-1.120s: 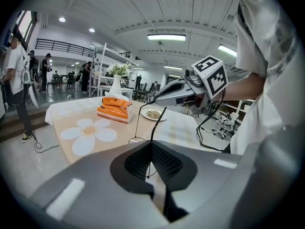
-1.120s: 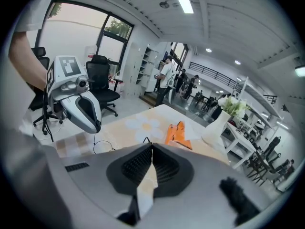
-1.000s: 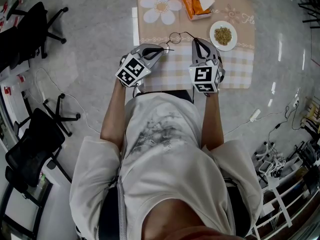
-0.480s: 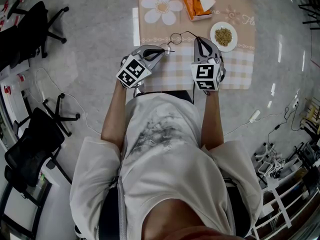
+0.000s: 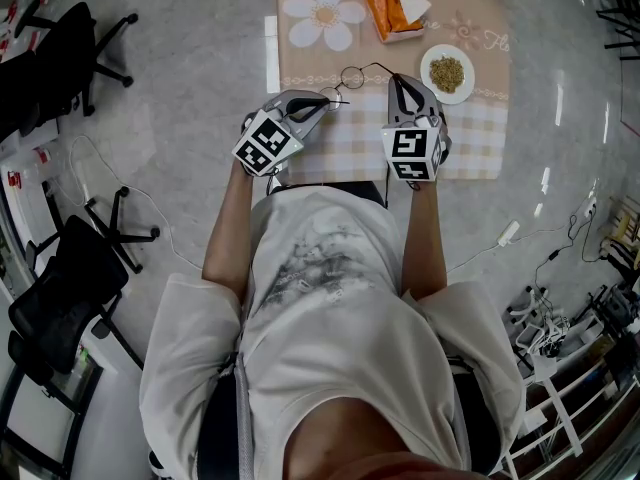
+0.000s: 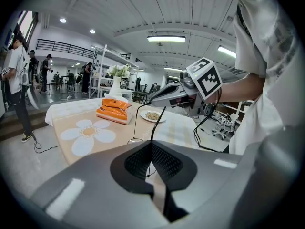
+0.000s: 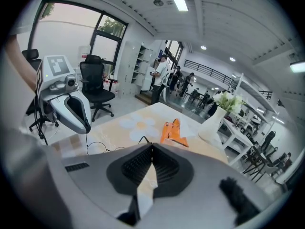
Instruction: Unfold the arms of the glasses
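The wire-rimmed glasses (image 5: 350,74) are at the worktop's (image 5: 470,138) near part. The left claw (image 5: 327,98) is pinched tight on the frame end and the right claw (image 5: 397,79) on one arm's tip. That arm looks swung out; the other seems left to open. There is one pair of glasses, two claws, one orange packet (image 5: 392,3) and one plate of seeds (image 5: 446,71).

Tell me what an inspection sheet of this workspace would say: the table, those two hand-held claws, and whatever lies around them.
Surface: flower-print tablecloth, checked near the person.
Job's things: glasses, spanning between both grippers.
Clutter: orange tissue pack; small plate of seed-like food.
Grippers: left gripper and right gripper, both shut on the glasses.
Cables: black cable hanging from the right gripper; power strip on the floor.
Surroundings: office chairs, white vase, people far off.
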Tool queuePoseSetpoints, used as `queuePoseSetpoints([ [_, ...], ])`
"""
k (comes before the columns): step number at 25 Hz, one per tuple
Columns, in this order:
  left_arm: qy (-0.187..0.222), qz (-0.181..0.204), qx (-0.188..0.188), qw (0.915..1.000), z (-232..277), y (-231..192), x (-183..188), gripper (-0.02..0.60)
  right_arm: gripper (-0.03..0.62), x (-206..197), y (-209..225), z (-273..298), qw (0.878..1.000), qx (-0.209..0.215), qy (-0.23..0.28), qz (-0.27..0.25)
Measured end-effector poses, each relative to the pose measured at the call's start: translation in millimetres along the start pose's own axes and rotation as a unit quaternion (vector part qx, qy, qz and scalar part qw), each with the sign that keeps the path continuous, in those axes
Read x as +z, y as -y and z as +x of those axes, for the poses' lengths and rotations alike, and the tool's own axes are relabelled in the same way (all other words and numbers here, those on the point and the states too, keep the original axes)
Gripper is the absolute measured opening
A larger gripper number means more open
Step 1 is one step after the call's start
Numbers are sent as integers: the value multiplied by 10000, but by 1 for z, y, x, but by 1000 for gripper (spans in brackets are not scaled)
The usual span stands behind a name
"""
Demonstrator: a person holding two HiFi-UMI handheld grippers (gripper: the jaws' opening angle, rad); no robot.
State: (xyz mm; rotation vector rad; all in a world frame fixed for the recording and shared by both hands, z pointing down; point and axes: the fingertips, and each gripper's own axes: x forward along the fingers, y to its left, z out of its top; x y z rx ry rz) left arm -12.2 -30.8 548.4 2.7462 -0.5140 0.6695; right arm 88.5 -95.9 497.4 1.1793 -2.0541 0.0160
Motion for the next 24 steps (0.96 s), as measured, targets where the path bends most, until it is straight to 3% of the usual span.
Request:
queuePoseSetpoints([
  [24, -21, 14, 55, 10000, 1, 3, 0, 6, 18, -3, -3, -3, 9999, 38, -22, -92],
])
